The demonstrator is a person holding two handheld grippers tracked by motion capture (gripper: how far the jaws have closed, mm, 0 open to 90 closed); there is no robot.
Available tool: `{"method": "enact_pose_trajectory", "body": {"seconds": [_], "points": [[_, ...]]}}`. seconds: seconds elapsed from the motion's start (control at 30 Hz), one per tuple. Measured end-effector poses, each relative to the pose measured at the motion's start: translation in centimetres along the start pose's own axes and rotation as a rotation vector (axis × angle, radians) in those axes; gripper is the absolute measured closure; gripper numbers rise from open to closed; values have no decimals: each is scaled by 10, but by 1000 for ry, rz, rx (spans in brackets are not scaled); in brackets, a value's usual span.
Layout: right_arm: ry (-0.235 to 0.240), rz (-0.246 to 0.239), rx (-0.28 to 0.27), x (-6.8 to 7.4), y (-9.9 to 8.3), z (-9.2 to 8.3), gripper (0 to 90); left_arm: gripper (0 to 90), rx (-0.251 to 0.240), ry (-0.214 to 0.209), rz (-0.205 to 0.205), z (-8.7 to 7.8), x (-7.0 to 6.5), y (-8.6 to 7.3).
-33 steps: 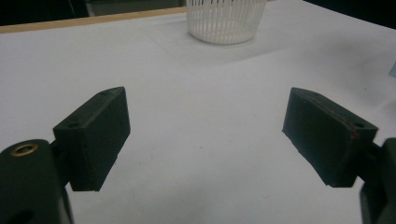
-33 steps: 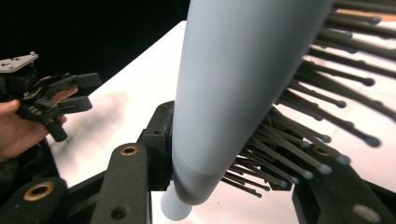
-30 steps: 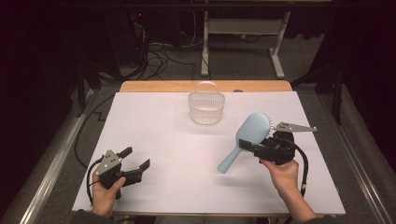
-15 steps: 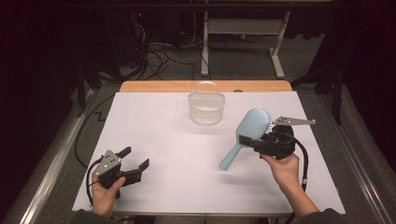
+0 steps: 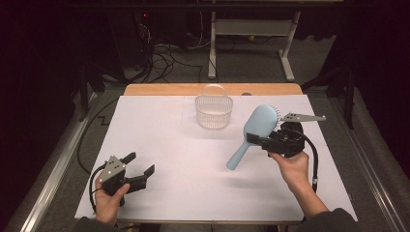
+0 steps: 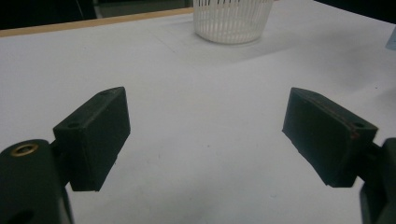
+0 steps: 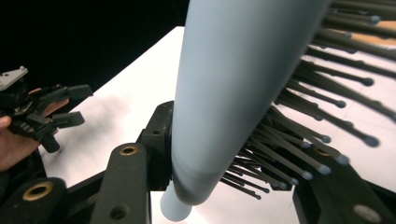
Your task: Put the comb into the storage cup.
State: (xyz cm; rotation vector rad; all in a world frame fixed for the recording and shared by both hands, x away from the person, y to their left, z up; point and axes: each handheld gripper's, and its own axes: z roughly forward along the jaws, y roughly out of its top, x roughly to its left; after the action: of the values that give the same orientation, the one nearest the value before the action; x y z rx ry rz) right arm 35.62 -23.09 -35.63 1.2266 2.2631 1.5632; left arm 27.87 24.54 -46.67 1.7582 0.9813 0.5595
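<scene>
A light blue hairbrush with dark bristles hangs tilted above the white table sheet, handle pointing down to the left. My right gripper is shut on it near the base of its head. In the right gripper view the hairbrush runs up between the jaws of the right gripper, bristles to the right. My left gripper stands open with nothing in it at the near left corner. In its own view the left gripper has its jaws far apart over bare sheet.
A small white slatted basket stands at the back middle of the table, and the basket lies ahead of the left jaws. A wooden strip borders the far edge. Dark floor, cables and a desk frame lie beyond.
The right gripper has carried the hairbrush slightly up and toward the far side. The left gripper has stayed where it was.
</scene>
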Motion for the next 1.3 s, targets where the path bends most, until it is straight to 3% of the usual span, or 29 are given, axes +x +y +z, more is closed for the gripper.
{"method": "enact_pose_trajectory", "body": {"seconds": [0.23,0.73,1.3], "points": [[-18,27,-23,-6,12,1,546,158,2,-1,4,-1,0,0],[-88,9,-12,-8,35,5,544,160,4,2,8,0,-1,0],[-88,11,-36,-12,52,6,538,159,12,-3,18,-1,-1,1]]}}
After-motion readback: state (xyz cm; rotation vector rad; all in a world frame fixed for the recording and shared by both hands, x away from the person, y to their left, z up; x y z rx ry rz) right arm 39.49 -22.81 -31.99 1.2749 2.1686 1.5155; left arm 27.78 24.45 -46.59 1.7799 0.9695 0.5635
